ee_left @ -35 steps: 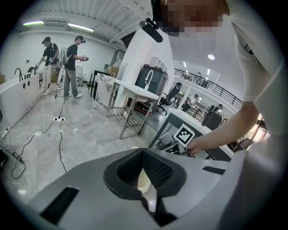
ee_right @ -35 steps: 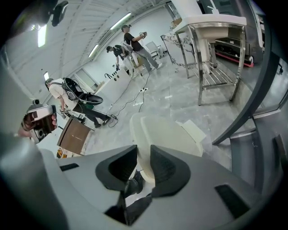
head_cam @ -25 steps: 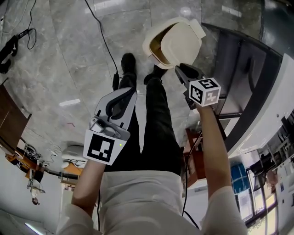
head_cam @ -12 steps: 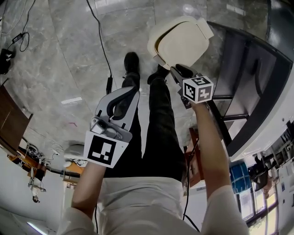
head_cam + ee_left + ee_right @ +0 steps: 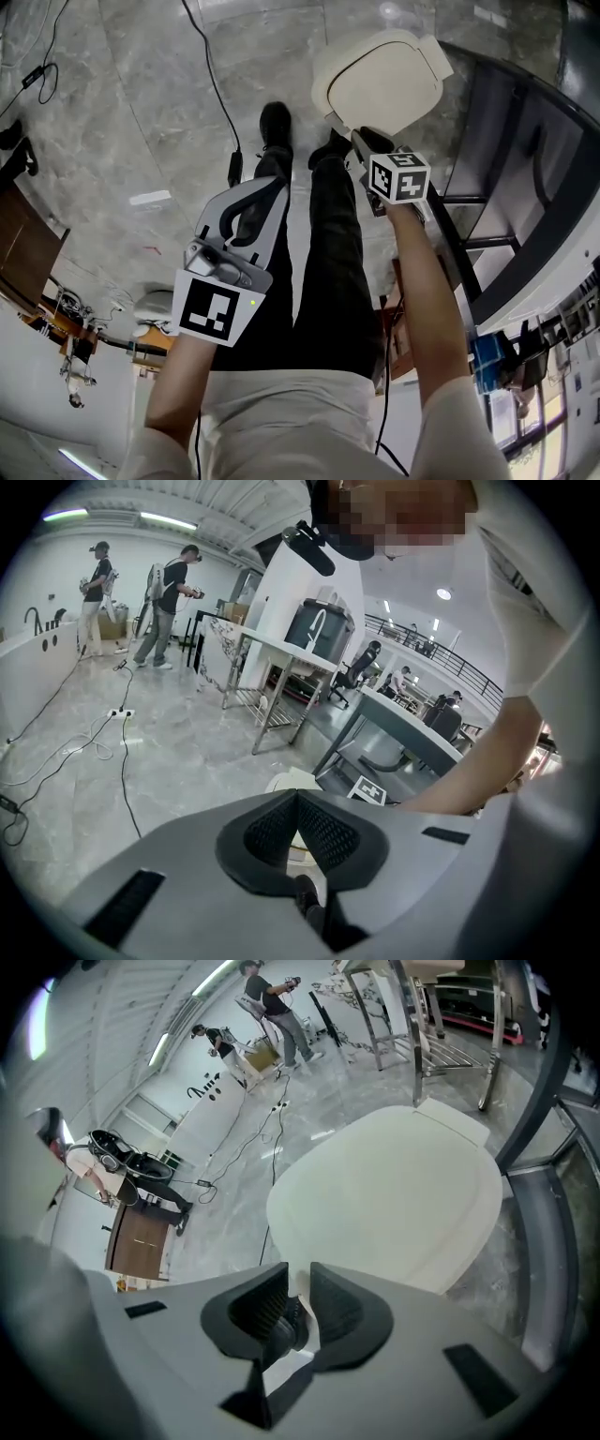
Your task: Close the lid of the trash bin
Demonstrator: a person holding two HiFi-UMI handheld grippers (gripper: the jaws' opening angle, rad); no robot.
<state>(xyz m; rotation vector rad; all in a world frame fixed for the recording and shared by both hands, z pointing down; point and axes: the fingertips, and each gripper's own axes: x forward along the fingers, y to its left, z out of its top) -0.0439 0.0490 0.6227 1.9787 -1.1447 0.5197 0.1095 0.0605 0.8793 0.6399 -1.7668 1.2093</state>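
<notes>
Lid lower, in right gripper jaws

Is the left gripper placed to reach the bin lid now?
Probably not as held: the left gripper hangs back over the person's thigh, short of the lid. The path ahead looks free; the right gripper sits at the lid's near edge.

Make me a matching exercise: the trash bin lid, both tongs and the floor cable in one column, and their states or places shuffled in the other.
Column one
1. cream plastic trash bin lid
2. left tongs
3. right tongs
4. thin black cable

Column two
A. shut, nothing between them
B. lying on the grey marbled floor
C. lying flat, no opening showing
D. closed on the lid's near edge

Pairs: 1-C, 2-A, 3-D, 4-B
</notes>
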